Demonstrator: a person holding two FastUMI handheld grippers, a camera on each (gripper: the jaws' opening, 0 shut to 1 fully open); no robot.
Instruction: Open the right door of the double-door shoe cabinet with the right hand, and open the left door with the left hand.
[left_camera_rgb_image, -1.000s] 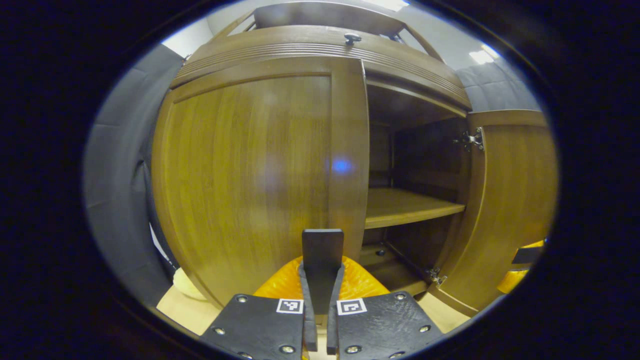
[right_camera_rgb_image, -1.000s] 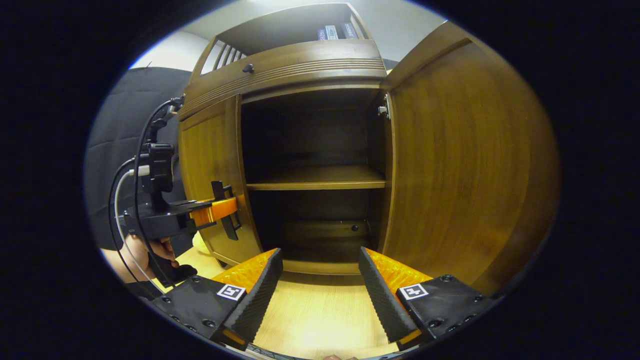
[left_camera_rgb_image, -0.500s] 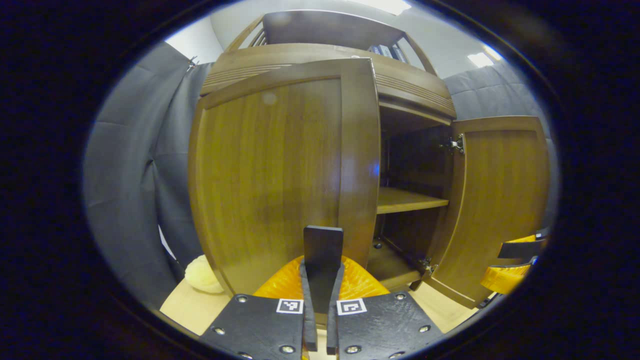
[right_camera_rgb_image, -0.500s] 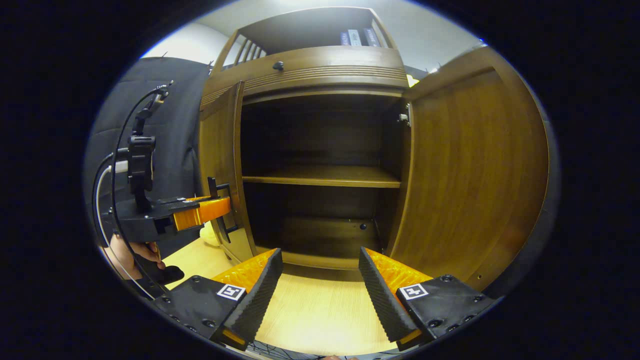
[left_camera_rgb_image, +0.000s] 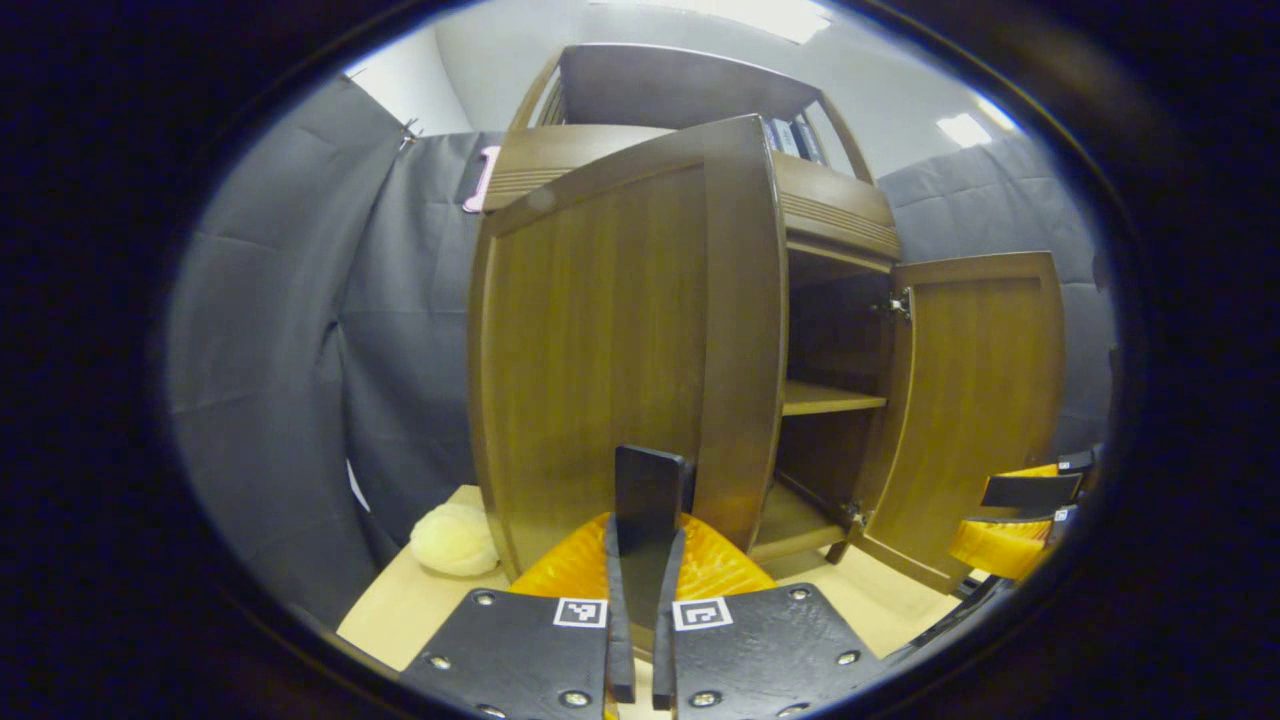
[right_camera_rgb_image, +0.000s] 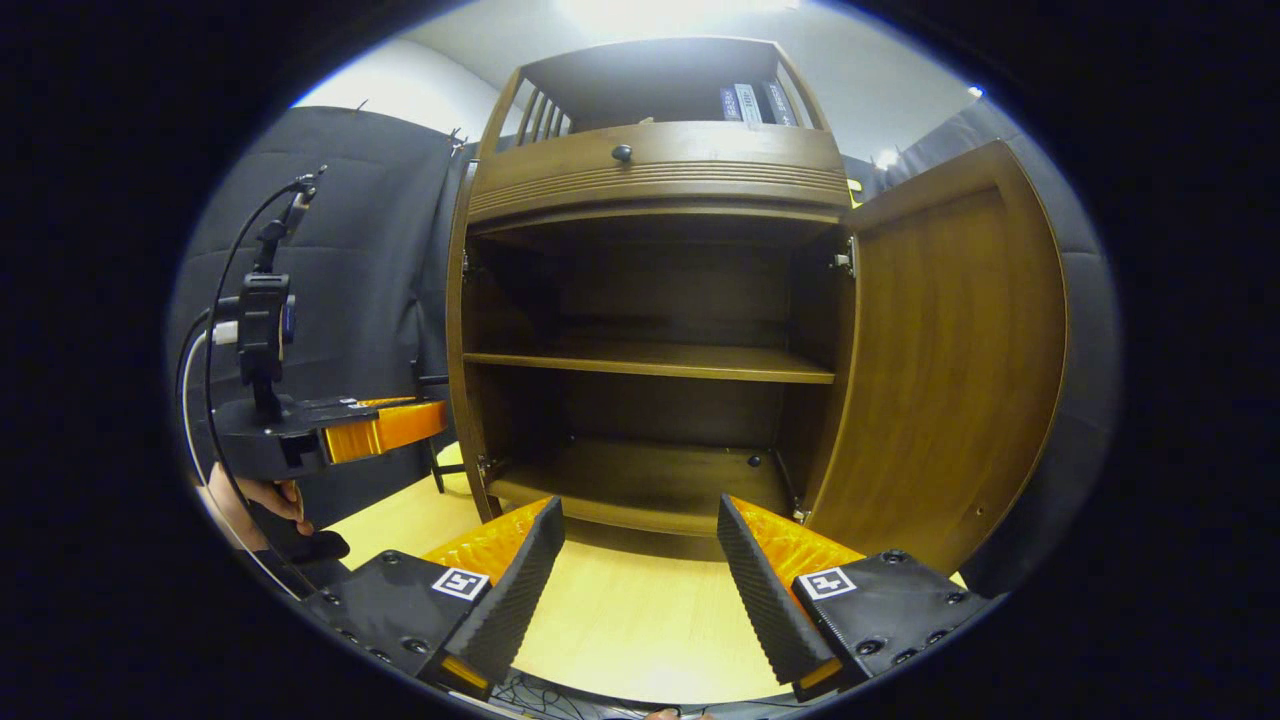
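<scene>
The brown wooden shoe cabinet (right_camera_rgb_image: 650, 175) stands with both doors swung out. Seen from the left gripper view, the left door (left_camera_rgb_image: 600, 340) rises close in front, and my left gripper (left_camera_rgb_image: 645, 530) is shut on its dark flat handle (left_camera_rgb_image: 650, 485). From the right gripper view that door (right_camera_rgb_image: 455, 340) is edge-on, with the left gripper (right_camera_rgb_image: 425, 430) at its outer side. The right door (right_camera_rgb_image: 950, 370) stands wide open. My right gripper (right_camera_rgb_image: 640, 510) hangs open in front of the bottom shelf (right_camera_rgb_image: 640, 480), holding nothing. It also appears at the far right as the right gripper (left_camera_rgb_image: 1020, 520).
The cabinet sits on a light wooden table (right_camera_rgb_image: 640, 620). A cream soft lump (left_camera_rgb_image: 455, 540) lies left of the cabinet. A middle shelf (right_camera_rgb_image: 650, 362) is bare. Books (right_camera_rgb_image: 745, 100) stand in the top compartment above a knobbed drawer (right_camera_rgb_image: 622, 153). A hand (right_camera_rgb_image: 255, 500) holds the left gripper.
The left door has swung from nearly closed to wide open, drawn by my left gripper on its handle. The right gripper has drawn back a little, still open.
</scene>
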